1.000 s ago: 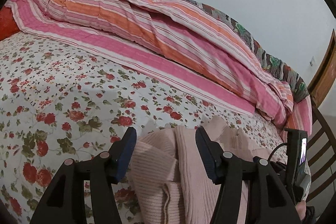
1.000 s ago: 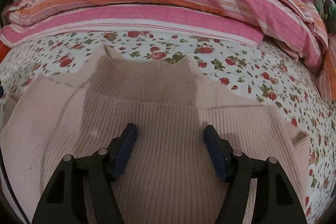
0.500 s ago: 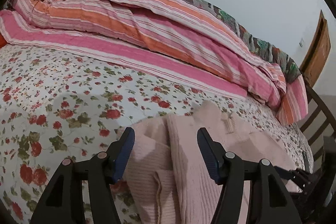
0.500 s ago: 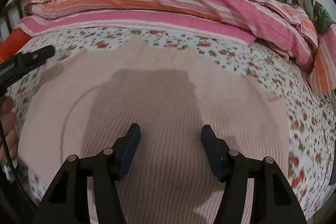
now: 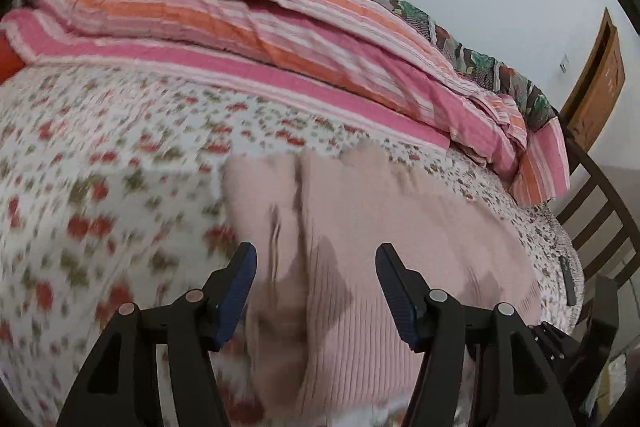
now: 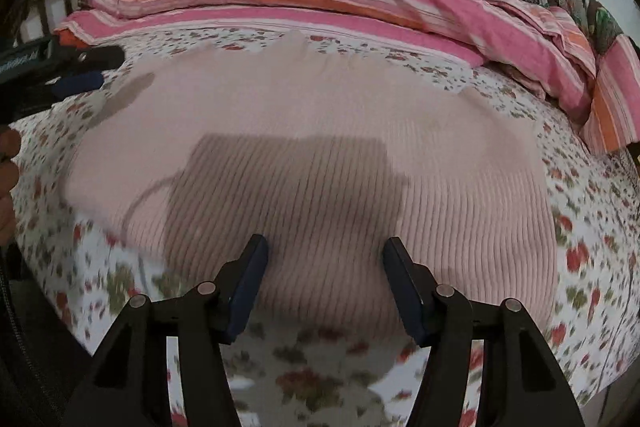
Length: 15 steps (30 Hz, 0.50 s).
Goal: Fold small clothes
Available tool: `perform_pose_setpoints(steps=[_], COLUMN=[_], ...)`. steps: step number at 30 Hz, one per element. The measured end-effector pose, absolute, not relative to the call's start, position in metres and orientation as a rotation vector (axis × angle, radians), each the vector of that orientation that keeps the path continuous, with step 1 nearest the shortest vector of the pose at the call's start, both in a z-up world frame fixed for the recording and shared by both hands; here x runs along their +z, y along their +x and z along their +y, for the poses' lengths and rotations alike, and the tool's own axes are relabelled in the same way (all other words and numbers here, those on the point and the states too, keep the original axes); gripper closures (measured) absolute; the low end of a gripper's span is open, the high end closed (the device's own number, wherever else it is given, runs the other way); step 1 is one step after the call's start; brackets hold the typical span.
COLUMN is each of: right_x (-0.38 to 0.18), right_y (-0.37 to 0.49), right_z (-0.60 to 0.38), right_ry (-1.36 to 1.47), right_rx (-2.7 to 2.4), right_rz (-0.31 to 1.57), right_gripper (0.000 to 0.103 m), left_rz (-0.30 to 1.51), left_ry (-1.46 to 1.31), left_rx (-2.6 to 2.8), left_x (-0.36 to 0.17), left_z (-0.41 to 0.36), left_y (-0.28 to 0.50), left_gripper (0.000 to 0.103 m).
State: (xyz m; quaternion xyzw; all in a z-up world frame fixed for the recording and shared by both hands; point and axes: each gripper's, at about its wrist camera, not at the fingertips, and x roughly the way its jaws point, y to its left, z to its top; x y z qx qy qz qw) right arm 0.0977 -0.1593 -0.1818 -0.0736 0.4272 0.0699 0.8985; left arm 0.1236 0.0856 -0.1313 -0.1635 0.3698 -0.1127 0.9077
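Observation:
A pale pink ribbed sweater (image 6: 320, 155) lies folded flat on the flowered bedsheet (image 6: 320, 383); in the left wrist view it (image 5: 380, 235) shows with a lengthwise fold seam near its left edge. My left gripper (image 5: 314, 279) is open and empty, hovering above the sweater's near left part. My right gripper (image 6: 324, 275) is open and empty, above the sweater's near edge. The left gripper also shows at the left edge of the right wrist view (image 6: 76, 75).
A pink and orange striped quilt (image 5: 280, 27) is heaped along the far side of the bed. A dark wooden bed frame (image 5: 592, 211) and a brown door (image 5: 600, 83) are at the right. Bare flowered sheet (image 5: 100, 167) lies left of the sweater.
Both grippers have drawn back from the sweater, so more of it and the sheet in front shows. The sweater now lies flatter, its sides folded in.

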Motion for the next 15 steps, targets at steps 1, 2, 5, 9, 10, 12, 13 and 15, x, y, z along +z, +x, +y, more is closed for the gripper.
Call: perform_pose_setpoints(steps=[1, 2, 5, 9, 10, 12, 13, 15], right_x=[-0.181, -0.179, -0.167, -0.142, -0.137, -0.127, -0.123, -0.119], right_y=[0.094, 0.091, 0.081, 0.081, 0.084, 0.100, 0.107, 0.123], right_z=[-0.161, -0.164, -0.173, -0.206, -0.216, -0.242, -0.252, -0.273], right_ry=[-0.135, -0.119, -0.083, -0.023, 0.004, 0.085, 0.121, 0.177], right_rx=[0.157, 0.174, 0.248, 0.231, 0.212, 0.171, 0.159, 0.123], right_rz=[0.885, 0.887, 0.851, 0.735, 0.711, 0.682, 0.668, 0.630], right_gripper=[0.043, 0.043, 0.043, 0.042, 0.041, 0.041, 0.041, 0.041], left_rz=[0.770, 0.775, 0.801, 0.855, 0.869, 0.876, 0.862, 0.845], left_ry=[-0.348, -0.366, -0.408, -0.429, -0.450, -0.470, -0.475, -0.500], left_rx=[-0.234, -0.235, -0.251, -0.254, -0.262, -0.264, -0.261, -0.269], left_x=[-0.134, -0.137, -0.150, -0.173, -0.181, -0.189, -0.189, -0.188], left_z=[0.088, 0.090, 0.093, 0.087, 0.087, 0.086, 0.085, 0.083], left_y=[0.116, 0.108, 0.085, 0.064, 0.061, 0.059, 0.060, 0.063], left_gripper=[0.043, 0.043, 0.043, 0.043, 0.043, 0.043, 0.043, 0.043])
